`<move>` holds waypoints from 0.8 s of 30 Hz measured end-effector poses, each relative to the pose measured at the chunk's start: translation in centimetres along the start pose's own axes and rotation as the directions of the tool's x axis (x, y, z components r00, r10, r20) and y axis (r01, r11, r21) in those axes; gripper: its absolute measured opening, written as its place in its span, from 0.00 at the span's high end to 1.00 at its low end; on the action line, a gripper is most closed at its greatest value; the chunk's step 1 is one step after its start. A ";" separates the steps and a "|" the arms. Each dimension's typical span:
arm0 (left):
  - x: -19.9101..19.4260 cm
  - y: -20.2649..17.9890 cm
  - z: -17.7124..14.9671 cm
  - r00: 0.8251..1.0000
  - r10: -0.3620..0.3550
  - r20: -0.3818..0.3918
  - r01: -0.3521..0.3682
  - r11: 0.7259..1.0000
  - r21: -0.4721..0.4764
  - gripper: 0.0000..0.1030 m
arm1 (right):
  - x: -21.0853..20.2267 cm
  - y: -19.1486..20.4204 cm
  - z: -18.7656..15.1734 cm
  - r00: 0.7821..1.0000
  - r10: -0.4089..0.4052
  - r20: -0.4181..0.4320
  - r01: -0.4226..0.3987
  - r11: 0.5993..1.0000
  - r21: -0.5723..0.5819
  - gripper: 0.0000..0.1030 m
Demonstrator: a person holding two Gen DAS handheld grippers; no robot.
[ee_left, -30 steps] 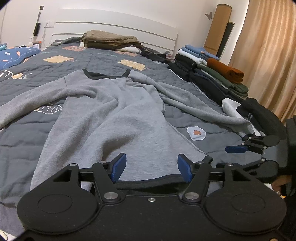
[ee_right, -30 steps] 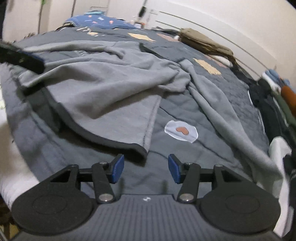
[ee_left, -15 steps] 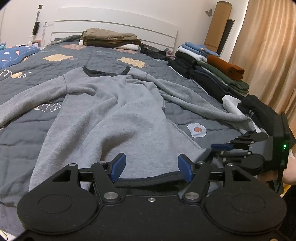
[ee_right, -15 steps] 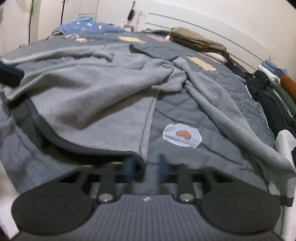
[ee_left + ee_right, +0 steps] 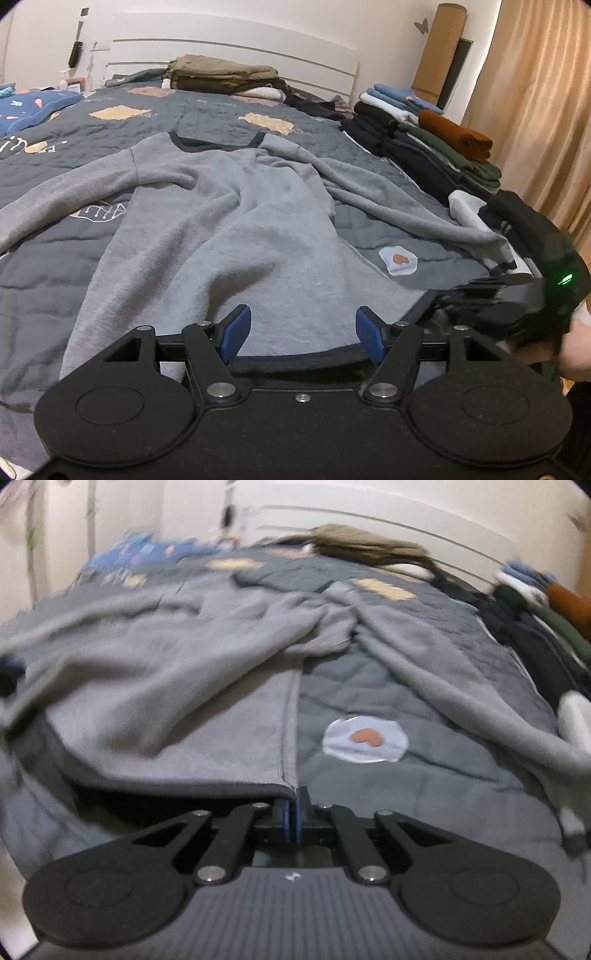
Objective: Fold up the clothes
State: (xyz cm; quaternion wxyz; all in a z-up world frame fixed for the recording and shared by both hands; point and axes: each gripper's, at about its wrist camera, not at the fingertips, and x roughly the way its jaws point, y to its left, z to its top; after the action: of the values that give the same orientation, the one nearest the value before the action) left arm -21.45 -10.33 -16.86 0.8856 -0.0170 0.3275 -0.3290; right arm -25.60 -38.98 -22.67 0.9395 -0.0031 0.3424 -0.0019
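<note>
On the quilt (image 5: 258,110), gray sweatshirt (image 5: 236,236), hem corner between right tongs (image 5: 292,814).

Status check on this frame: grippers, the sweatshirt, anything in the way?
Left gripper open at the hem. Right gripper shut on grey sweatshirt at its bottom corner. Sweatshirt flat on the bed, unfolded. Nothing blocking.

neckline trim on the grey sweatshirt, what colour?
Black, or very dark, on the grey fleece sweatshirt's neckline trim. The left wrist view shows it best.

Left black two-finger gripper with blue pads (image 5: 302,338) jaws wide apart, right black gripper with blue pads (image 5: 293,816) jaws pinched together, level, low
</note>
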 end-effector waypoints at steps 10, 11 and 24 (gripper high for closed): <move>-1.2 0.5 0.6 0.999 0.003 0.046 -0.002 1.000 -0.025 0.40 | -11.9 -2.9 1.8 0.991 -0.004 0.137 -0.032 0.965 0.260 0.97; -1.3 0.6 0.6 0.999 0.003 0.048 -0.002 1.000 -0.025 0.40 | -12.9 -3.0 1.8 0.990 -0.016 0.142 -0.021 0.966 0.257 0.98; -4.0 2.4 -0.8 0.996 0.082 -0.021 -0.076 0.978 0.195 0.29 | -9.5 -4.2 -1.3 0.994 -0.085 0.063 0.062 0.951 0.303 0.98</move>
State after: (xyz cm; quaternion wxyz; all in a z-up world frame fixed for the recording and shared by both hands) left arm -22.78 -5.89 -15.80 0.8906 0.0873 0.3070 -0.3241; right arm -33.77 -43.17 -17.54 0.9405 0.1270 0.3023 -0.0889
